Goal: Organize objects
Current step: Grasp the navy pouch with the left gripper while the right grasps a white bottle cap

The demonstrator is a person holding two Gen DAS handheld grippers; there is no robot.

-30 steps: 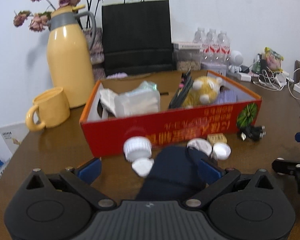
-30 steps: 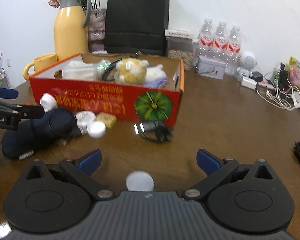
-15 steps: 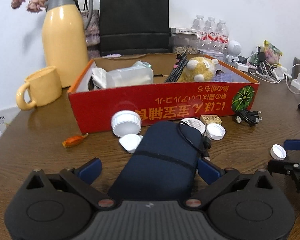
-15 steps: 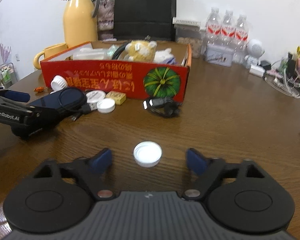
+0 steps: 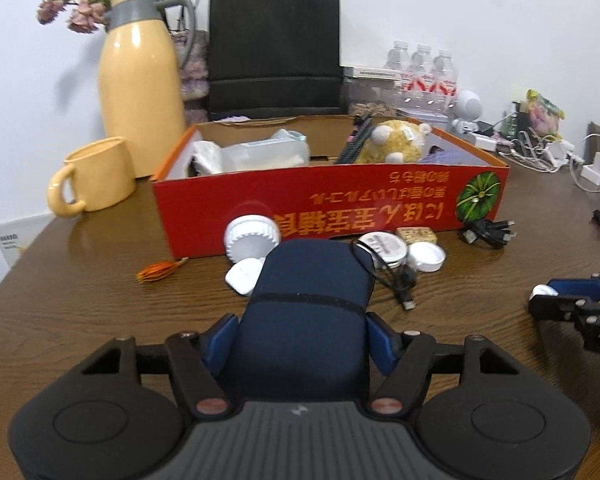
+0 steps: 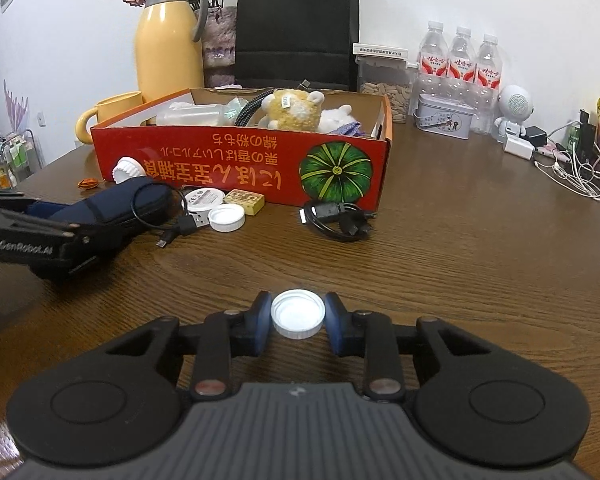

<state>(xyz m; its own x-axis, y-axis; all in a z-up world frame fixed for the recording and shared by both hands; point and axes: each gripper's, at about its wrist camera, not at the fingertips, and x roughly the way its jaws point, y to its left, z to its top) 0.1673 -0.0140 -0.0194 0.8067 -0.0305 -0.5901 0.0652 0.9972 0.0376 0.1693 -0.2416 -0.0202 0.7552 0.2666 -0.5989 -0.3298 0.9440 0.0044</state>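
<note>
Right wrist view: white bottle cap is pinched between the pads of the right hand-held gripper, jaws just closed in on it; cap sits low on the table, well in front of the red cardboard box. Left hand-held gripper has just been closing around the navy zip pouch, pads at or very near its sides; firm contact cannot be confirmed. Pouch lies just in front of the box, with a black cable draped over its far end. Suggested: pouch squeeze to be finished before lifting, cable to be shed first, cap to be kept level and carried over the box wall.
</note>
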